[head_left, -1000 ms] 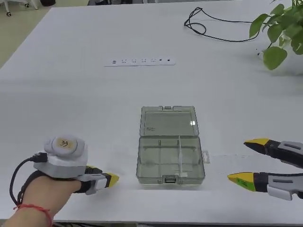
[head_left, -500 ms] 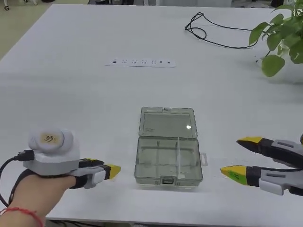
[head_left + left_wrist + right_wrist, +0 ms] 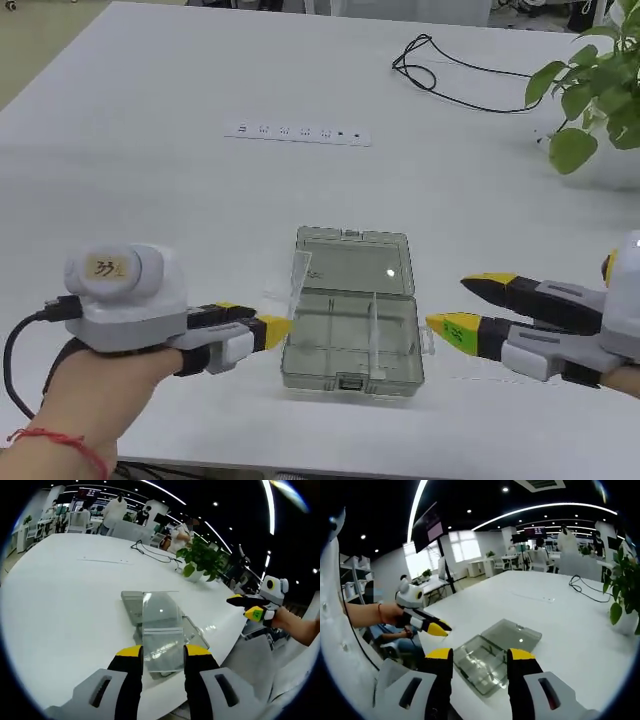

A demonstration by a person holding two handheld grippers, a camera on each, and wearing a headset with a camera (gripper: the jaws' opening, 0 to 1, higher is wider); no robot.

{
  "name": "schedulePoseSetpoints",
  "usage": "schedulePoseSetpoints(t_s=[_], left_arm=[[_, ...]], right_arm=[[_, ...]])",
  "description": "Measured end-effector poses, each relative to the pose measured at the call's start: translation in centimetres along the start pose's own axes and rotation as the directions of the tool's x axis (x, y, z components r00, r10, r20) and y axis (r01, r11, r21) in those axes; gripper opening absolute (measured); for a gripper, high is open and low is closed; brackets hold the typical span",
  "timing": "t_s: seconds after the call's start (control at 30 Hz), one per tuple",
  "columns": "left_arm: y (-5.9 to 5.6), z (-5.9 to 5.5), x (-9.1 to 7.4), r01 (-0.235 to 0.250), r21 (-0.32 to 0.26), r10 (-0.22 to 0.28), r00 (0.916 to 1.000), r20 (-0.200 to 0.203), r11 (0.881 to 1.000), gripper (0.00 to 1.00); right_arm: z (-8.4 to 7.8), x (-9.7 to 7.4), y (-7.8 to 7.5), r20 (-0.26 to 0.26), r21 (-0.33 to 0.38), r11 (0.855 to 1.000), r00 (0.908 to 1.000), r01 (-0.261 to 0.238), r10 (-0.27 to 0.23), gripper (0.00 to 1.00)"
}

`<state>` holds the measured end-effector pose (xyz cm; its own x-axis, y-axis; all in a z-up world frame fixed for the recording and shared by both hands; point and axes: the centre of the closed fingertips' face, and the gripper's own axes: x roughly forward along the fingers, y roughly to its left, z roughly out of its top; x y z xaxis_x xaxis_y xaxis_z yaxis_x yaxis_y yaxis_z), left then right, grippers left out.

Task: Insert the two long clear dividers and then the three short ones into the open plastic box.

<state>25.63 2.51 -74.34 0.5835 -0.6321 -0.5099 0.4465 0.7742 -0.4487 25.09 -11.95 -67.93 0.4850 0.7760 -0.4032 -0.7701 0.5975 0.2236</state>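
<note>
Pinching a clear divider (image 3: 160,630) between its jaws, the left gripper (image 3: 164,652) holds it upright just above the left edge of the open plastic box (image 3: 325,330). The right gripper (image 3: 448,303) hovers released and empty just right of the box, where one long divider (image 3: 372,335) already stands inside on the white table (image 3: 180,190).

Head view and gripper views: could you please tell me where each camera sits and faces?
Head view: on the headset, looking down at the open plastic box on the table; left tool, hand and right tool show.
Left gripper view: on the left tool, facing the box past its jaws, shut on a clear divider.
Right gripper view: on the right tool, facing the box between its open jaws.
Shared: both gripper views show the box and the opposite tool.
</note>
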Motion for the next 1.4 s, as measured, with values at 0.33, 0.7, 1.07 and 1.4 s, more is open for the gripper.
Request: schedulePoseSetpoints(t_s=[0.33,0.7,1.07,1.4], left_arm=[[-3.2,1.5,1.2,0.076,0.034,-0.077,0.9964,0.036,0.997,0.30],[-6.0,2.1,2.0,0.131,0.088,-0.136,0.9897,0.045,0.987,0.30],[-7.2,2.3,2.3,0.150,0.146,-0.156,0.9870,0.036,0.978,0.30],[-6.9,2.3,2.4,0.134,0.144,-0.141,0.9893,0.039,0.980,0.24]], right_arm=[[0.9,2.9,2.1,0.003,0.144,0.990,0.9999,-0.014,0.014,0.29],[1.0,4.8,2.7,0.005,0.269,0.963,1.0000,0.002,-0.004,0.21],[0.7,5.6,3.1,-0.008,0.338,0.941,0.9999,0.012,-0.010,0.14],[1.1,5.7,3.1,-0.004,0.394,0.918,0.9987,0.048,-0.051,0.06]])
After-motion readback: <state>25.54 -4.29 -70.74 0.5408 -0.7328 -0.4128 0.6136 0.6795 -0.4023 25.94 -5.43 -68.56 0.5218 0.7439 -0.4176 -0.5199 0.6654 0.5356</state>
